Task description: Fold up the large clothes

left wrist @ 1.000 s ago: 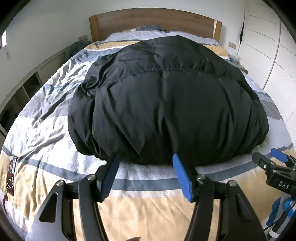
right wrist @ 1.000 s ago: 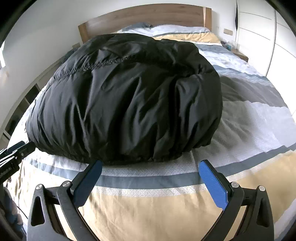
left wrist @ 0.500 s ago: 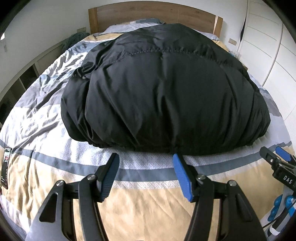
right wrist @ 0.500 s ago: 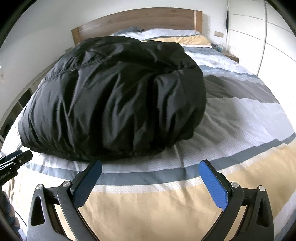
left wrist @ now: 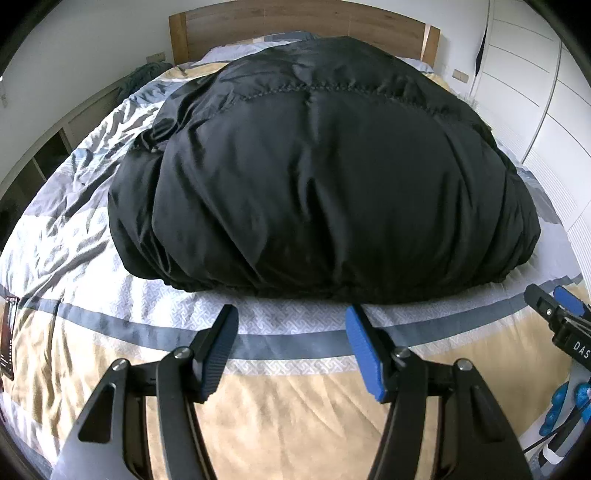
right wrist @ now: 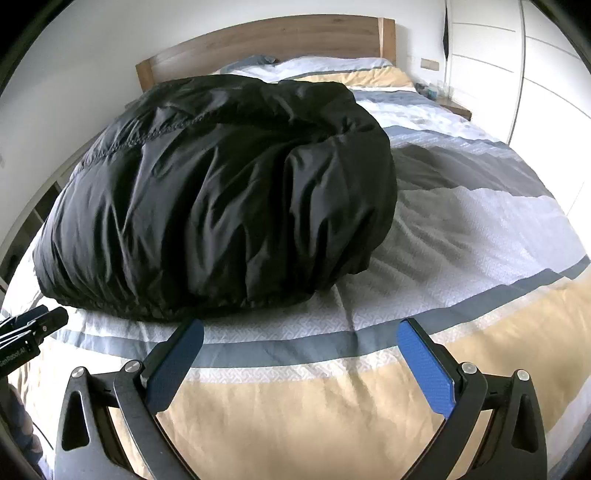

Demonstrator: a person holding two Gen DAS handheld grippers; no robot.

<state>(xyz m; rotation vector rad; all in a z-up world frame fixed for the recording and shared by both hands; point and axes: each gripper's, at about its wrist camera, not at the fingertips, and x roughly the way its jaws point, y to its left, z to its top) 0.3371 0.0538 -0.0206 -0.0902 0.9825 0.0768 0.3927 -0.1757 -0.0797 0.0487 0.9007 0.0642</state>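
A big black puffy jacket (left wrist: 317,177) lies bunched in a rounded heap on the striped bed cover (left wrist: 280,406). In the right wrist view the jacket (right wrist: 221,192) fills the left half. My left gripper (left wrist: 291,317) hovers open just short of the jacket's near hem, with nothing between its blue pads. My right gripper (right wrist: 299,328) stands open wider, over the cover, level with the hem's right end and empty. Each gripper shows at the edge of the other's view: the right gripper (left wrist: 561,314) and the left gripper (right wrist: 37,325).
A wooden headboard (left wrist: 295,26) and pillows (right wrist: 332,66) lie beyond the jacket. White wardrobe doors (right wrist: 546,74) run along the right, a nightstand (right wrist: 454,105) beside them. Open shelves (left wrist: 44,158) stand on the left. Bare cover (right wrist: 480,221) spreads to the jacket's right.
Both views have drawn back a little from the jacket, so more bed cover shows before its hem; the right view shifted rightward. Both grippers' openings look unchanged.
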